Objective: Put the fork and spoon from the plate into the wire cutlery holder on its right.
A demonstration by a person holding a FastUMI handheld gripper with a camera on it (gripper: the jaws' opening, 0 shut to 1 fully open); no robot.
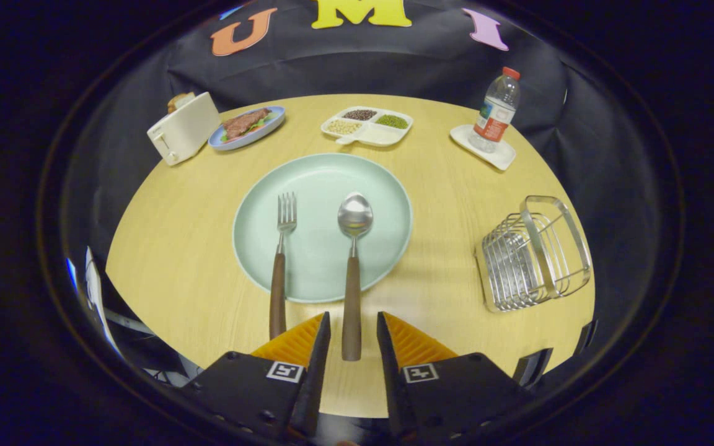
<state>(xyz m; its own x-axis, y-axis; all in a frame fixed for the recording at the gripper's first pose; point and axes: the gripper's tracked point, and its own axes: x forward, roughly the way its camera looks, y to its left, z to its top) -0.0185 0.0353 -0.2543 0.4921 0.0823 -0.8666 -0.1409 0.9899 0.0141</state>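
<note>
A pale green plate [382,192] lies in the middle of a round wooden table. On it rest a fork [281,260] on the left and a spoon [352,272] on the right, both with brown wooden handles that reach over the plate's near rim. My gripper [353,325] stands open, and the end of the spoon's handle lies between the two fingers with a gap on each side. The fork's handle ends just left of the left finger. To the right of the plate stands the wire cutlery holder [533,257], with nothing in it that I can see.
Beyond the plate sit a white divided dish of beans [367,126], a blue plate with food [246,127], a white toaster [183,128] and a water bottle [497,110] on a white coaster. The table's rounded edge curves close behind the holder.
</note>
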